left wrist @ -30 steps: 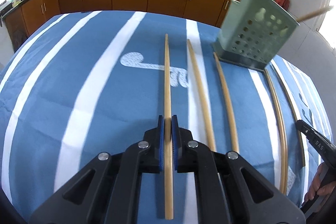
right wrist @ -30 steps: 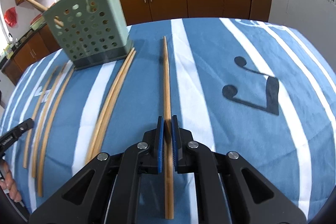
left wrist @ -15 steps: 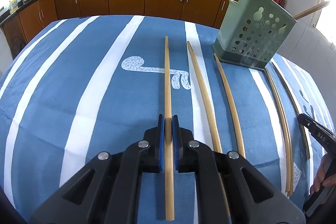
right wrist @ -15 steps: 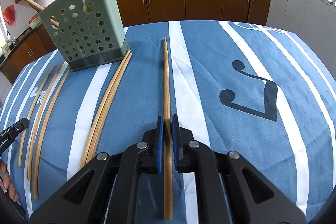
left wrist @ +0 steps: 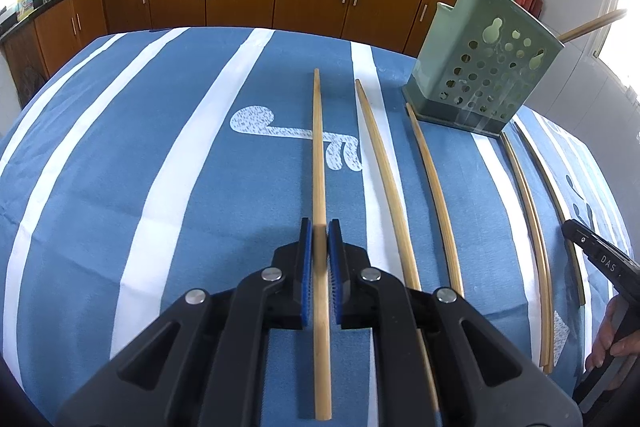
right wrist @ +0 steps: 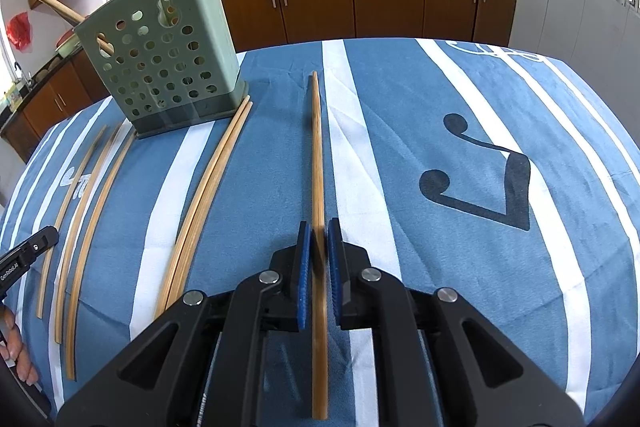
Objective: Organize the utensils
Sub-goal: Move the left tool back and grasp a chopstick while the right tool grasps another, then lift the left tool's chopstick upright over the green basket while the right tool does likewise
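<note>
Gripping one chopstick (left wrist: 319, 163) per gripper: left gripper (left wrist: 319, 251) and right gripper (right wrist: 318, 253) each clamp yours mid-shaft, long axis straight ahead. Holder (right wrist: 164, 59) upper left of right view, nearer your right.

Long bamboo chopsticks lie lengthwise on the striped cloth: 1 (left wrist: 320, 163) apart at left, 2 more (left wrist: 384, 167) beside it. The perforated green holder (left wrist: 480, 79) stands upright, several chopsticks leaning inside.
</note>
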Motion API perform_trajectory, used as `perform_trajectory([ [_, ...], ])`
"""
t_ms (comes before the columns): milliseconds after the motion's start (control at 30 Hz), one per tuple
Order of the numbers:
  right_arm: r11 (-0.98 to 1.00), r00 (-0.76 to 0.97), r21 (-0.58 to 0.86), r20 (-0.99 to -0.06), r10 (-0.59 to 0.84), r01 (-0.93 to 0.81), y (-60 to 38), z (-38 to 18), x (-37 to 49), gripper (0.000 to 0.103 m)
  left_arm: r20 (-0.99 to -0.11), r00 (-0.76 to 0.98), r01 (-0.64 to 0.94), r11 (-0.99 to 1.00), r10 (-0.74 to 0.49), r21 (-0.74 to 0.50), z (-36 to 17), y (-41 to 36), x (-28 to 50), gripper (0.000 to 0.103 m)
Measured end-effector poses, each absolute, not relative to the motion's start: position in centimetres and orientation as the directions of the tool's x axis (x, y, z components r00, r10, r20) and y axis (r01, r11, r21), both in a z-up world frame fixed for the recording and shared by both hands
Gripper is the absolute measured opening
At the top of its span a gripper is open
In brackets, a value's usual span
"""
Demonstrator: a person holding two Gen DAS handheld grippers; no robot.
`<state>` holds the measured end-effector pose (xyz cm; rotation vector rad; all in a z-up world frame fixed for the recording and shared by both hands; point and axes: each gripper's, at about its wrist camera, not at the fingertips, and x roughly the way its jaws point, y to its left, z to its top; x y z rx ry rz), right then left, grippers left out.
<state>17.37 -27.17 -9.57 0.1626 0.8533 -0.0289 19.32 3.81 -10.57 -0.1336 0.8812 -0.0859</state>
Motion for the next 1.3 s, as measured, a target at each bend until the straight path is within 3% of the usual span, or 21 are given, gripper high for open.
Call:
perform_trajectory([
  [333, 0.987, 0.658, 0.133, -0.752, 0.042, 0.089, -27.2, -9.6, 17.4, 0.012, -0.761, 0.633, 0.028, 0.987, -0.142, -0.161, -10.5, 3.8, 19.3, 0.015],
  [533, 0.991, 0.657, 0.115, -0.752, 0.043, 0.067, -26.5, -9.5, 17.4, 0.021, -0.76, 0.633, 0.033, 0.986, -0.146, -0.161, -10.5, 3.7, 19.3, 0.016],
  [867, 0.993, 0.655, 0.098, -0.755, 0.032, 0.065, -26.8, -9.5, 15.9, 0.021, -0.768, 0.632, 0.04, 0.994, -0.103, -0.1, -10.5, 3.3, 17.7, 0.016],
  [967, 0.992, 0.655, 0.111, -0.754, 0.043, 0.063, -27.1, -9.5, 15.4, 0.019, -0.769, 0.631, 0.046, 0.995, -0.101, -0.093, -10.5, 3.3, 17.1, 0.015],
  [1033, 0.991, 0.655, 0.114, -0.755, 0.04, 0.071, -27.4, -9.5, 15.4, 0.008, -0.77, 0.631, 0.045, 0.996, -0.092, -0.083, -10.6, 3.2, 16.9, 0.01],
  [1300, 0.985, 0.724, 0.16, -0.687, 0.062, 0.067, -28.3, -6.8, 14.4, 0.007, -0.755, 0.648, 0.034, 0.994, -0.102, -0.105, -8.7, 4.2, 16.6, 0.008],
])
